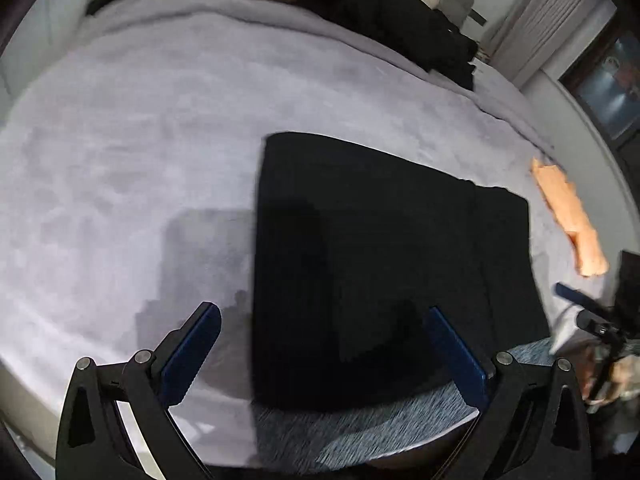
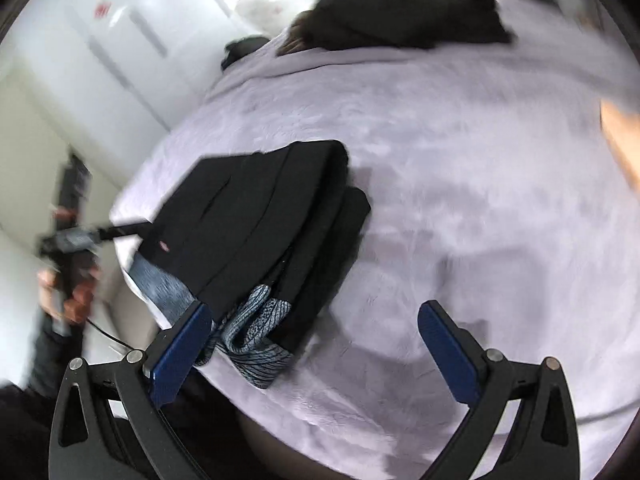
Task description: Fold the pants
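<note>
The left wrist camera looks down and forward from close above the near edge of the bed (image 1: 140, 120), its view partly over the folded black pants (image 1: 380, 248). The right wrist camera looks from the pants' (image 2: 264, 216) other side, tilted across the bed (image 2: 480, 200). Both share the pants, the lilac blanket and the far dark clothes pile (image 1: 392, 16).

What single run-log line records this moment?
left gripper: open | right gripper: open | black pants: folded, released on bed
</note>
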The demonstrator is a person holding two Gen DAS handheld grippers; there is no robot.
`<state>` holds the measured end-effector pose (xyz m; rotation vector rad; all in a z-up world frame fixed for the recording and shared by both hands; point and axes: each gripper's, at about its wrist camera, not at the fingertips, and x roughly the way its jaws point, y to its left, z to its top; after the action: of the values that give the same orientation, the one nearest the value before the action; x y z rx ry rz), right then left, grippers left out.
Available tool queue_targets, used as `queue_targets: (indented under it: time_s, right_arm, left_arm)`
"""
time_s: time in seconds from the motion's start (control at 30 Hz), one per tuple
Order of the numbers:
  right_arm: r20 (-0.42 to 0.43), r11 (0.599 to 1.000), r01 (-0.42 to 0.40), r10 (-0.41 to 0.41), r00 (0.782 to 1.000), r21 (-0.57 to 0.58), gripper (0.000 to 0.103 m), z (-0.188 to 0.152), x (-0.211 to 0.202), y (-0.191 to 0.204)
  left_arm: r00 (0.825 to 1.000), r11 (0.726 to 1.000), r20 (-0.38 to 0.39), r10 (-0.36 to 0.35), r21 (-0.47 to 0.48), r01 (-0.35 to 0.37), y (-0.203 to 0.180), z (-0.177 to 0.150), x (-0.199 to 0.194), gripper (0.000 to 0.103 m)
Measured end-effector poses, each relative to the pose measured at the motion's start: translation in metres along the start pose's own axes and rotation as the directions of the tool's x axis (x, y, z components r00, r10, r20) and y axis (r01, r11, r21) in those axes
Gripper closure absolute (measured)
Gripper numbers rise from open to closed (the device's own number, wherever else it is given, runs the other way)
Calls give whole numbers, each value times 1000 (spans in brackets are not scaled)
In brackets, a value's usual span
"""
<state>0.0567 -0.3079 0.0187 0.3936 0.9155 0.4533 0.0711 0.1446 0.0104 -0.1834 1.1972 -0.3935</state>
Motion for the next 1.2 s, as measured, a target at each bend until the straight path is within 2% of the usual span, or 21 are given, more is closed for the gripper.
queue_targets:
  time_s: [0.1, 0.23, 0.33, 0.47, 0.63, 0.83, 1.03, 1.2]
  right_arm:
    - [4, 995, -73, 73, 997, 67, 0, 1, 12, -4]
    - [-71, 984, -156, 162, 984, 81, 0, 8, 51, 3]
    - [-139, 977, -179, 194, 971, 114, 0, 12, 90, 6]
    - [-126, 959, -261, 273, 954, 110, 0, 16, 107, 21]
    - [-131, 978, -208, 207, 970, 4, 0, 11, 121, 31]
    - [-116, 983, -184, 183, 976, 0, 0, 11, 120, 35]
    - [-182, 997, -80, 82, 980, 15, 0, 20, 123, 51]
    - [-152, 995, -99, 96, 984, -12, 0, 15, 127, 53]
  left_arm:
    - [999, 1000, -41, 3, 24, -2, -7, 3, 14, 0]
    - [999, 998, -43, 13, 65, -10, -20, 2, 26, 0]
    - [997, 998, -62, -53, 27, 55, -12, 7, 33, 0]
    - [985, 989, -87, -146, -2, 146, -1, 7, 49, 0]
    - [989, 990, -57, -136, 23, 137, -7, 5, 51, 0]
    - [990, 989, 0, -141, 34, 141, -8, -1, 51, 0]
    - [990, 990, 1, -138, 39, 138, -6, -3, 47, 0]
    - [989, 988, 2, -146, 56, 146, -11, 0, 52, 0]
